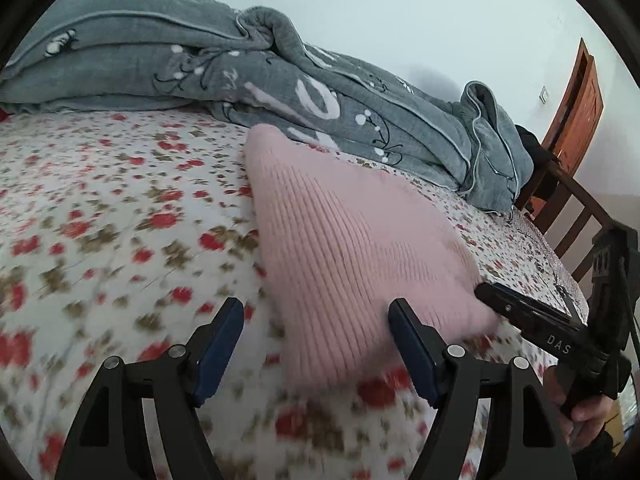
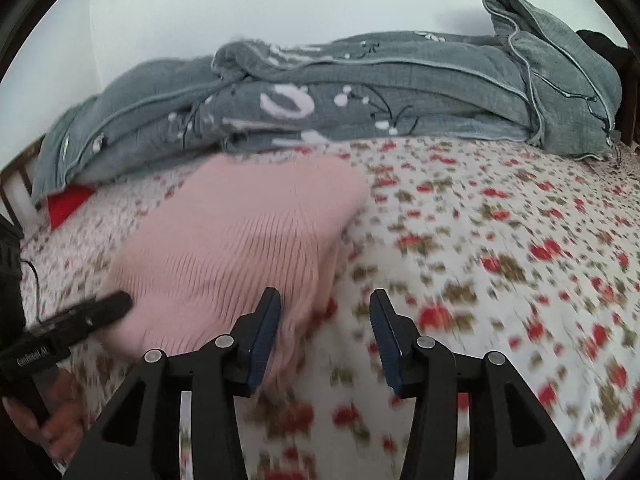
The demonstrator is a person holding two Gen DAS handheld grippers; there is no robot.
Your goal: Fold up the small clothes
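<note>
The pink sweater (image 1: 352, 248) lies folded on the bed (image 1: 100, 208), its long axis running away from both grippers toward the grey quilt (image 1: 280, 80). The left gripper (image 1: 316, 312) stands wide open and empty with the sweater's near end just ahead and to its right; the right gripper (image 2: 325, 300) is partly open, also empty, its left finger (image 2: 266, 332) at the sweater's near right corner, so neither is clearly nearer. Blur hides the sweater's near hem, and contact there cannot be judged.

Bed (image 1: 100, 208): floral sheet, red and olive sprigs on white. On it: pink ribbed knit garment (image 1: 352, 240), folded, mid-bed; grey printed quilt (image 1: 248, 76), bunched along the far side; red item (image 2: 66, 202), partly under the quilt.
</note>
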